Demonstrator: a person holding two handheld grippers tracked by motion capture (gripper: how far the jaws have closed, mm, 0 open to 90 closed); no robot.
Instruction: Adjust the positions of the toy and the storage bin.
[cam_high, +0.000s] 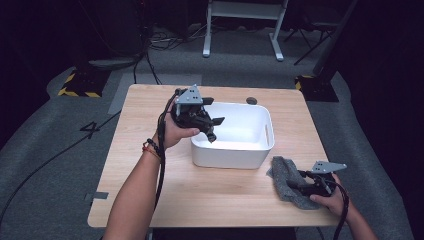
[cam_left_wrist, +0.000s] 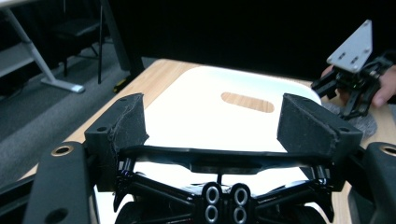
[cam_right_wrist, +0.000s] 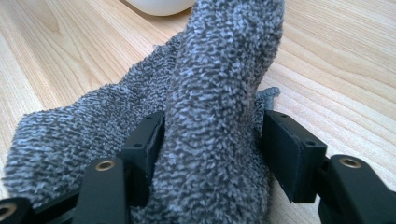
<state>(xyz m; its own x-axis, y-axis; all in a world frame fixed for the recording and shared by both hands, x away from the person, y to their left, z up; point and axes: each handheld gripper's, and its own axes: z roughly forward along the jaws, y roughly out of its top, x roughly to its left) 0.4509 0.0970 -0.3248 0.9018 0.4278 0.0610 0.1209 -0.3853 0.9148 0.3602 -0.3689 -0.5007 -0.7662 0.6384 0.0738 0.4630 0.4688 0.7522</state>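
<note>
1. Dark walls and grey carpet ring a pale wooden surface (cam_high: 210, 200), where a person works with a two-fingered gripper in each hand.

2. Nearest the person, at the right front corner, lies a grey fuzzy cloth (cam_high: 285, 175), rumpled, one end running toward the bin and the other back under the right hand.

3. Right gripper (cam_high: 300, 184) sits low on that cloth. In the right gripper view a raised fold of the cloth (cam_right_wrist: 219, 93) stands between its fingers (cam_right_wrist: 292, 154), which press in on it from both sides at a middling width: it looks like a hold on the fold, while the remainder of the cloth rests on the wood.

4. Farther in, at the middle of the surface, stands a white plastic bin (cam_high: 267, 135) with a slot handle in its end wall. It appears empty. The cloth's far edge lies just beside the bin's near right corner, apart from it as far as I can tell.

5. Left gripper (cam_high: 212, 131) hangs over the bin's left rim, tilted down into the opening. Its fingers (cam_left_wrist: 303, 123) stand wide with nothing between them.

6. What the next move turns on, I'd judge: the bin lies ahead and to the left of the held cloth, so the right hand, much the nearer, has a short lift over the near wall.

7. Beyond the surface, a white desk frame (cam_high: 242, 30) and floor cables sit in shadow.
</note>
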